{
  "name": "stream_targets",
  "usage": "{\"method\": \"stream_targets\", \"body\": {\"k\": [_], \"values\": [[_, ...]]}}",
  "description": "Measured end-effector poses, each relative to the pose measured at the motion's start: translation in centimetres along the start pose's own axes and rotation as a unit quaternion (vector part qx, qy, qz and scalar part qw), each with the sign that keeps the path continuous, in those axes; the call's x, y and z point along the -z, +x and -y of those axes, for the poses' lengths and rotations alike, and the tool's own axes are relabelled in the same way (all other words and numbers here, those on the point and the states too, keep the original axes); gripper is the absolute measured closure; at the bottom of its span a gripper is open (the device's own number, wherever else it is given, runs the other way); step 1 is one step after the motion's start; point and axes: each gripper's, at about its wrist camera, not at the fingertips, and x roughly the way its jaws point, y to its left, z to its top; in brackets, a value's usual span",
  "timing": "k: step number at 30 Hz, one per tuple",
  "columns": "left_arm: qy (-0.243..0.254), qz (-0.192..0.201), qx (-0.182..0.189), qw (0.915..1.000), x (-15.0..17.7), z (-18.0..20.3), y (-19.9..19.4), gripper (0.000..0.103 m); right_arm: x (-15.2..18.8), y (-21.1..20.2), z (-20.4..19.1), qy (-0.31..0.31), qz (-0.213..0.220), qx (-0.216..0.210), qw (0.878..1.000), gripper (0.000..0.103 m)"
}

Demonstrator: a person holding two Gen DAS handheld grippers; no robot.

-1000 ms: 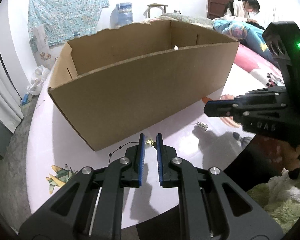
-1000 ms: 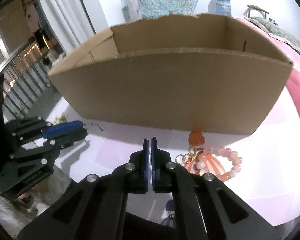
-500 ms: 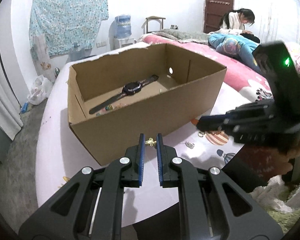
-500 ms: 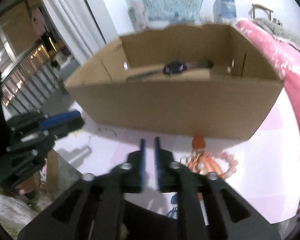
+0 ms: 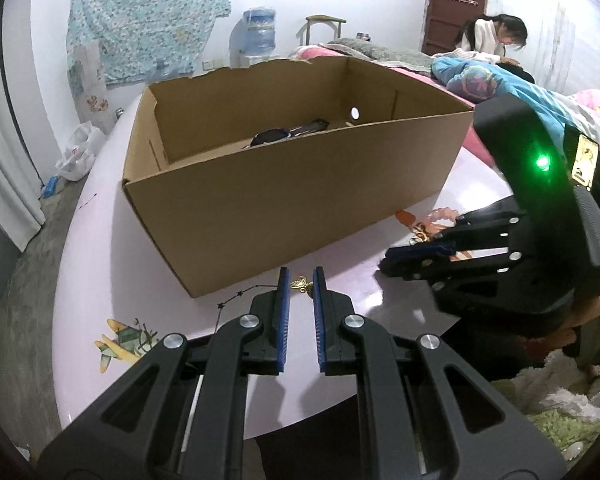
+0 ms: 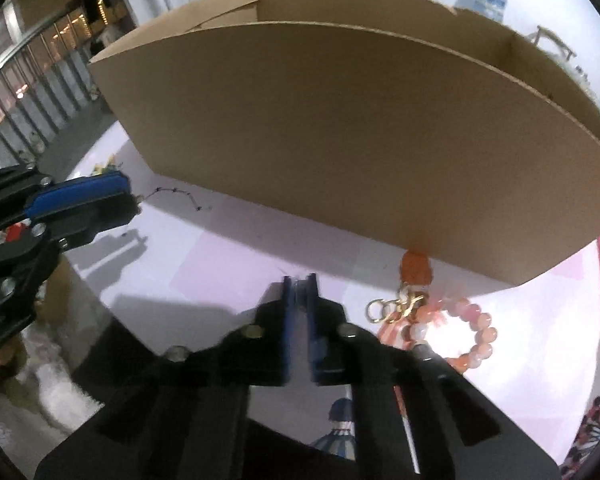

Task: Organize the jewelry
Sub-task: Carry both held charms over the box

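Right wrist view puts the cardboard box across most of what we see, its long side running left to right along the pink table, open top up. Against the foot of that near wall, to the right of our right gripper, lies the pink bead bracelet with its gold clasp and an orange tassel; the piece stretches from the box wall back toward us, tassel end at the box, bead loop nearest. Our right gripper is just beside it, so we judge the right hand the nearer one for this piece. Its jaws are closing with nothing between them, only bare table.

Left wrist view shows a dark watch already lying in the box. Our left gripper hovers over a thin dark chain that trails leftward along the table from a small gold butterfly charm, which sits just ahead of the tips near the box corner. Its jaws stand a narrow gap apart and press on nothing.
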Motion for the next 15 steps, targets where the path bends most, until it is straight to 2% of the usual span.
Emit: {"method": "stream_targets", "body": {"k": [7, 15], "values": [[-0.014, 0.001, -0.005, 0.9999, 0.2, -0.9, -0.1, 0.093, 0.0, -0.6, 1.1, 0.034, 0.000, -0.025, 0.999, 0.099], [-0.016, 0.017, 0.002, 0.9997, -0.3, -1.1, -1.3, 0.093, -0.2, -4.2, 1.2, 0.049, 0.030, -0.040, 0.998, 0.099]]}}
